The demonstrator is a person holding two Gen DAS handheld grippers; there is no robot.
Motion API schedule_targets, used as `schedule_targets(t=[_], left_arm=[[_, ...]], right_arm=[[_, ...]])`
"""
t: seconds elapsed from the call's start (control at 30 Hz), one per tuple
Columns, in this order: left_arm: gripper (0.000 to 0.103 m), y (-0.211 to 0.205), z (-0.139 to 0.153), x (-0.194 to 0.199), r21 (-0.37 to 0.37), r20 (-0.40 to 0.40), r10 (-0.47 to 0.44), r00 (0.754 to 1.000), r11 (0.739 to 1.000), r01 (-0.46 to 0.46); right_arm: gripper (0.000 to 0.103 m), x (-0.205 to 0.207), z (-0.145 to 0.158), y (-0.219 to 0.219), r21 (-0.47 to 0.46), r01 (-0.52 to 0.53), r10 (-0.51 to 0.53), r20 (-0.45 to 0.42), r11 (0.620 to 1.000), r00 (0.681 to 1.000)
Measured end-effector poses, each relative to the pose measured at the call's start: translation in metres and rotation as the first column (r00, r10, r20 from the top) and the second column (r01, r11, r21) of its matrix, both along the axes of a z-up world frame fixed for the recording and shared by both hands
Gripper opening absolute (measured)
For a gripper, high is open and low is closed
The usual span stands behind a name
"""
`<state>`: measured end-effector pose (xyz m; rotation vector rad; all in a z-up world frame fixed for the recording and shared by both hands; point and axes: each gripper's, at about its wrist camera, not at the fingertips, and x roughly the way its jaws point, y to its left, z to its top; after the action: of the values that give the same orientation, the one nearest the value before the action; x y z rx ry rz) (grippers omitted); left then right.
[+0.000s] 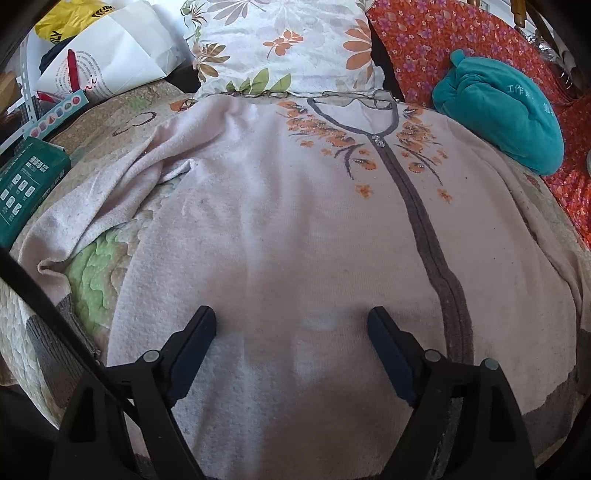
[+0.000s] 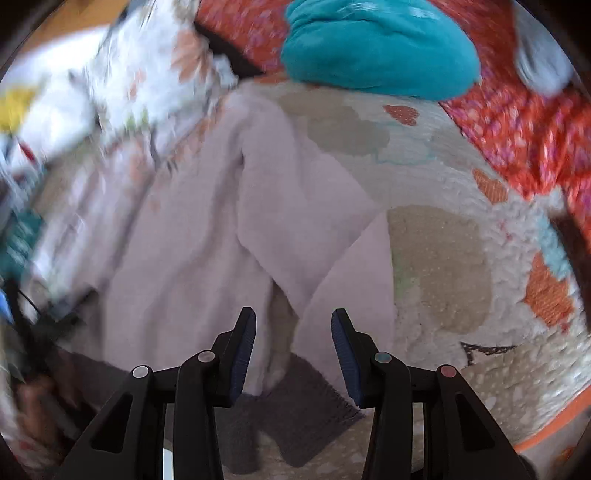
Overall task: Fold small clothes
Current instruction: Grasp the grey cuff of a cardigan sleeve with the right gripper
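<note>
A pale pink knit cardigan [image 1: 288,221] with a grey zip band and orange flower embroidery lies front up on a quilted bed cover [image 1: 99,273]. Its left sleeve is bunched at the left. My left gripper [image 1: 291,325] is open and empty, just above the cardigan's lower body. In the blurred right wrist view the cardigan's right sleeve [image 2: 317,221] lies folded inward across the body, its grey cuff near the fingers. My right gripper [image 2: 293,328] is open and empty over the sleeve's lower end.
A floral pillow [image 1: 280,40] lies beyond the collar. A teal cushion [image 1: 502,114] rests on an orange-red flowered blanket [image 1: 424,33] at the right. A white paper bag [image 1: 110,51] and a green box [image 1: 26,184] sit at the left.
</note>
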<state>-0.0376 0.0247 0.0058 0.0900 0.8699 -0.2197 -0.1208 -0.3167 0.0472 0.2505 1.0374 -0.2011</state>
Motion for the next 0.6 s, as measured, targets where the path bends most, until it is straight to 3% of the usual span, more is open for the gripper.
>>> schedule_targets(t=[0.03,0.07,0.1,0.17,0.3,0.37,0.5,0.6], left_arm=[[0.083,0.0,0.0,0.0,0.0,-0.001,-0.001,1.0,1.0,0.001],[0.083,0.0,0.0,0.0,-0.002,-0.002,-0.001,1.0,1.0,0.001],[0.083,0.0,0.0,-0.001,-0.003,-0.002,-0.001,1.0,1.0,0.001],[0.084,0.0,0.001,-0.001,-0.003,0.001,-0.002,1.0,1.0,0.002],[0.084,0.0,0.0,-0.002,-0.004,0.001,0.003,1.0,1.0,-0.003],[0.086,0.0,0.0,-0.003,-0.005,0.002,0.007,1.0,1.0,-0.007],[0.086,0.0,0.001,-0.003,-0.004,0.002,0.005,1.0,1.0,-0.005],[0.086,-0.002,0.001,-0.002,-0.003,0.003,0.006,1.0,1.0,-0.006]], right_arm=[[0.041,0.002,-0.006,0.001,-0.057,0.01,-0.012,-0.029,0.998,1.0],[0.029,0.004,-0.013,0.001,-0.088,0.016,-0.021,-0.053,0.996,0.998],[0.014,0.004,-0.019,-0.003,-0.078,0.018,-0.023,-0.071,0.997,0.997],[0.005,-0.003,-0.023,-0.014,-0.01,0.026,-0.027,-0.065,1.0,0.998],[0.004,-0.028,0.005,-0.049,0.102,0.112,-0.116,0.034,0.988,0.993],[0.004,-0.042,0.025,-0.075,0.068,0.215,-0.219,0.069,0.974,0.973],[0.004,-0.066,0.045,-0.137,-0.027,0.438,-0.435,0.082,0.899,0.897],[0.006,-0.081,0.048,-0.169,-0.045,0.552,-0.549,0.062,0.833,0.834]])
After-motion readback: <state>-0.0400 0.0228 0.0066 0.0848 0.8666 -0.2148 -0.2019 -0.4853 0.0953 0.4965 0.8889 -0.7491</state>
